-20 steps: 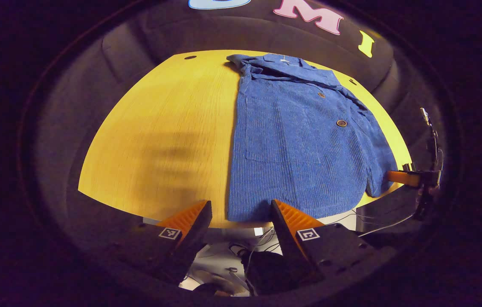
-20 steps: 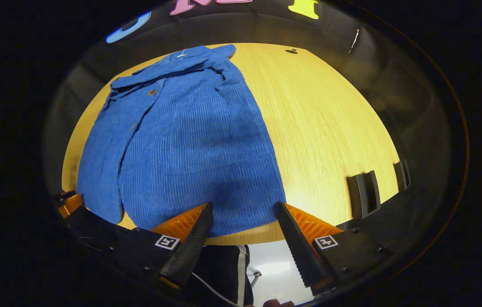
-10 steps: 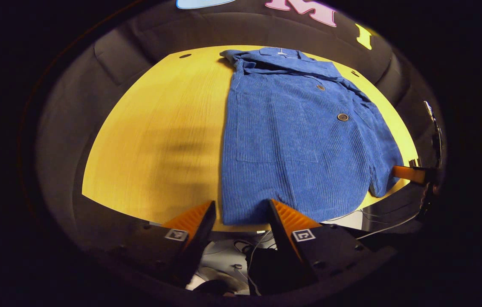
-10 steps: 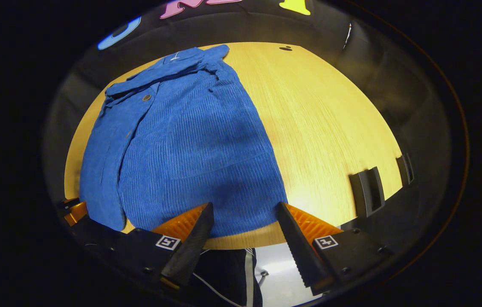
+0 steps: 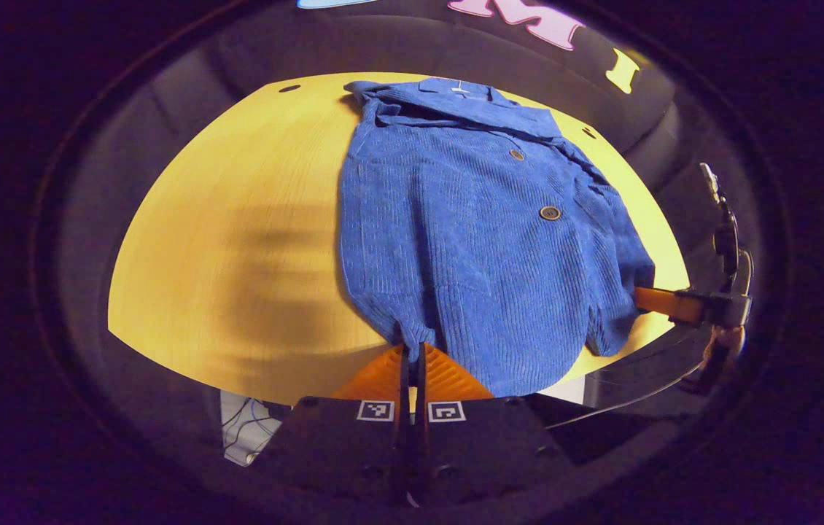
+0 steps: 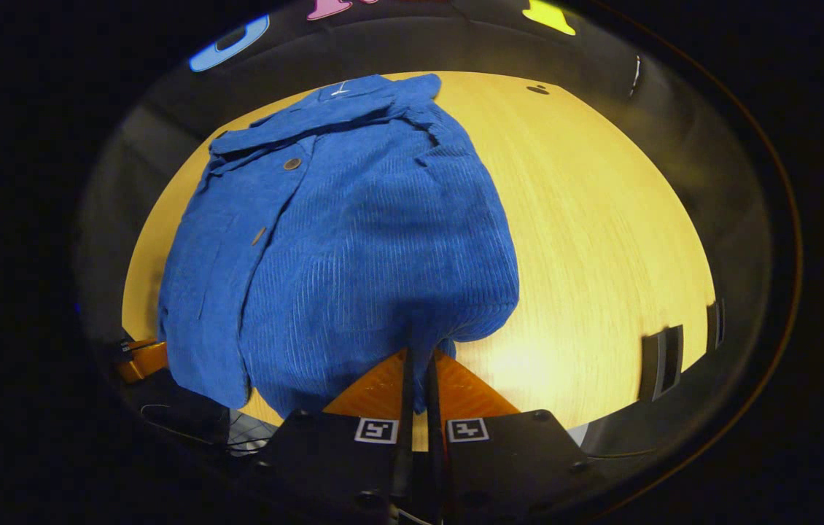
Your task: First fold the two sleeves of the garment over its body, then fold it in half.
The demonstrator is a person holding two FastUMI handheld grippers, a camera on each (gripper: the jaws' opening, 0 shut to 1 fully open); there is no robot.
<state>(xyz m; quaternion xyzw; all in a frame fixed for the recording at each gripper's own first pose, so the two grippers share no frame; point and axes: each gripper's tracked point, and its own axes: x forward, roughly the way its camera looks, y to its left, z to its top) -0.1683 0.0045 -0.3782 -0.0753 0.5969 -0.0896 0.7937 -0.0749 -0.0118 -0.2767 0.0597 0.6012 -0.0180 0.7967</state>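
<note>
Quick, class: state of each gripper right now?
Left gripper: closed, fingers pinching the hem of the blue jacket.
Right gripper: closed, fingers pinching the jacket's hem, lifted off the table.

The jacket (image 5: 470, 240) I'm pinching with both grippers is ribbed corduroy cloth — matt and soft-looking, its fine ridges running down the body, with small round buttons (image 5: 549, 212) that catch a dull, metal-like shine. Under it the table (image 6: 601, 240) is light wood with a straight fine grain, smooth with a slight satin glow where the lamp falls on it. My left gripper (image 5: 410, 350) has ridged, sawtooth-textured fingers and a matt, plastic-looking body — my right gripper (image 6: 419, 361) looks just the same.
</note>
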